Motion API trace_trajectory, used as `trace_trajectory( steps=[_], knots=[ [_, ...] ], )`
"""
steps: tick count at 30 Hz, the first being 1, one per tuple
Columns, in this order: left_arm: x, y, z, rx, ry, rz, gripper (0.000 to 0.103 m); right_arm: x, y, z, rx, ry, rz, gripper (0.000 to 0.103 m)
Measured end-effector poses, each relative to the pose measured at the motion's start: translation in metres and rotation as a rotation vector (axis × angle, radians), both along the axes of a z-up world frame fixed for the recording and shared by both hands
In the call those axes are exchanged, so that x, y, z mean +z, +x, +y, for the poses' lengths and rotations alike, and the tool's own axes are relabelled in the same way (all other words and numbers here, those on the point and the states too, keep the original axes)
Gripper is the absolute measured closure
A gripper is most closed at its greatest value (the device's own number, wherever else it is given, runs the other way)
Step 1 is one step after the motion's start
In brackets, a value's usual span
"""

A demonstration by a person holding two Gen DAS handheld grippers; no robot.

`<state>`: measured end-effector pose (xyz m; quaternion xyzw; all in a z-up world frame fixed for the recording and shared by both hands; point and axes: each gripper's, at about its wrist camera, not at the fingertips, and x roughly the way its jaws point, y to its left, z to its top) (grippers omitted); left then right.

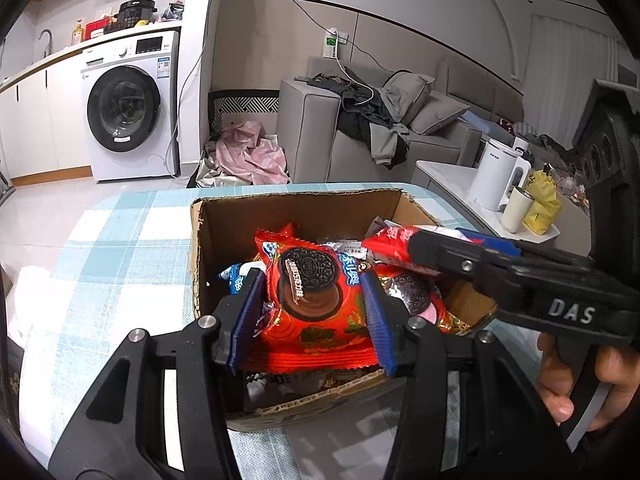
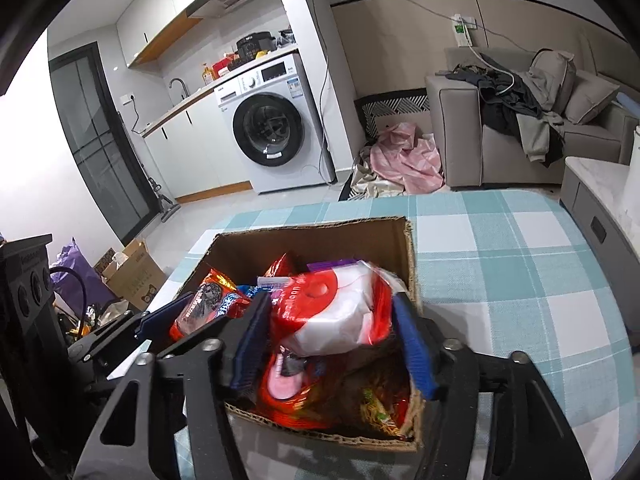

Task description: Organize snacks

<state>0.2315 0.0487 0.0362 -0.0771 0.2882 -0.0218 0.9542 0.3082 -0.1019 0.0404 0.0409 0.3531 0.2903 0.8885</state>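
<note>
A cardboard box point(image 1: 224, 216) of snack packets stands on the checked table; it also shows in the right wrist view point(image 2: 404, 240). My left gripper point(image 1: 310, 312) is shut on a red Oreo packet point(image 1: 312, 292) over the box. My right gripper point(image 2: 332, 328) is shut on a red-and-white packet point(image 2: 336, 308) over the box's right side; this gripper shows from the side in the left wrist view point(image 1: 424, 248). Another red Oreo packet point(image 1: 416, 296) and a noodle packet point(image 2: 372, 404) lie in the box.
The table has a blue-and-white checked cloth point(image 2: 520, 264). A low side table with a white kettle point(image 1: 496, 176), a cup and a yellow bag stands to the right. A sofa point(image 1: 320, 132), a washing machine point(image 1: 128, 108) and floor boxes point(image 2: 132, 276) lie beyond.
</note>
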Motion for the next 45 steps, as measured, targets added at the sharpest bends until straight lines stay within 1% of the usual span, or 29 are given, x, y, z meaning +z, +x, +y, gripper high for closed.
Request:
trace_trajectory(
  steps=[2, 3, 4, 6, 7, 8, 9, 10, 11, 12, 14, 21, 25, 30, 37, 40, 45],
  knots=[
    [0.001, -0.003, 0.001, 0.001, -0.002, -0.003, 0.055, 0.001, -0.004, -0.004, 0.006, 0.005, -0.011, 0.034],
    [0.001, -0.003, 0.002, 0.001, -0.003, -0.003, 0.050, 0.002, -0.006, -0.005, 0.009, 0.007, -0.019, 0.032],
    [0.002, -0.005, 0.001, 0.001, -0.002, -0.003, 0.047, 0.004, -0.009, -0.007, 0.010, 0.006, -0.031, 0.025],
    [0.005, -0.009, 0.001, 0.003, 0.006, -0.012, 0.032, 0.009, -0.015, -0.010, 0.015, 0.014, -0.055, 0.018],
    [0.008, -0.013, 0.000, 0.002, 0.010, -0.019, 0.028, 0.011, -0.017, -0.013, 0.018, 0.018, -0.063, 0.016],
    [0.010, -0.016, 0.000, 0.002, 0.014, -0.027, 0.019, 0.014, -0.021, -0.016, 0.019, 0.020, -0.074, 0.015],
    [0.012, -0.020, 0.000, 0.002, 0.018, -0.042, 0.017, 0.016, -0.023, -0.019, 0.017, 0.024, -0.080, 0.012],
    [0.014, -0.024, -0.001, 0.000, 0.017, -0.050, 0.016, 0.018, -0.026, -0.022, 0.014, 0.030, -0.086, 0.005],
    [0.015, -0.028, -0.001, 0.000, 0.016, -0.054, 0.010, 0.020, -0.029, -0.026, 0.014, 0.037, -0.092, 0.004],
    [0.016, -0.032, -0.001, 0.002, 0.016, -0.054, 0.001, 0.022, -0.032, -0.029, 0.015, 0.045, -0.100, 0.004],
    [0.020, -0.040, -0.001, 0.000, 0.016, -0.066, 0.001, 0.027, -0.039, -0.035, 0.016, 0.050, -0.119, 0.001],
    [0.027, -0.074, 0.000, 0.012, 0.039, -0.079, 0.001, 0.033, -0.062, -0.055, 0.014, 0.065, -0.159, 0.000],
    [0.026, -0.097, 0.003, 0.028, 0.025, -0.091, 0.001, 0.030, -0.078, -0.061, 0.017, 0.070, -0.162, 0.000],
    [0.015, -0.127, 0.007, 0.063, 0.034, -0.092, 0.001, 0.020, -0.100, -0.070, 0.017, 0.079, -0.187, 0.000],
    [-0.009, -0.148, 0.010, 0.103, 0.073, -0.099, 0.001, 0.004, -0.126, -0.074, 0.022, 0.074, -0.265, 0.000],
    [-0.013, -0.155, 0.010, 0.113, 0.084, -0.129, 0.001, -0.001, -0.136, -0.074, 0.025, 0.075, -0.306, 0.000],
    [-0.016, -0.160, 0.011, 0.130, 0.087, -0.172, 0.001, -0.006, -0.142, -0.074, 0.022, 0.079, -0.341, 0.000]
  ],
)
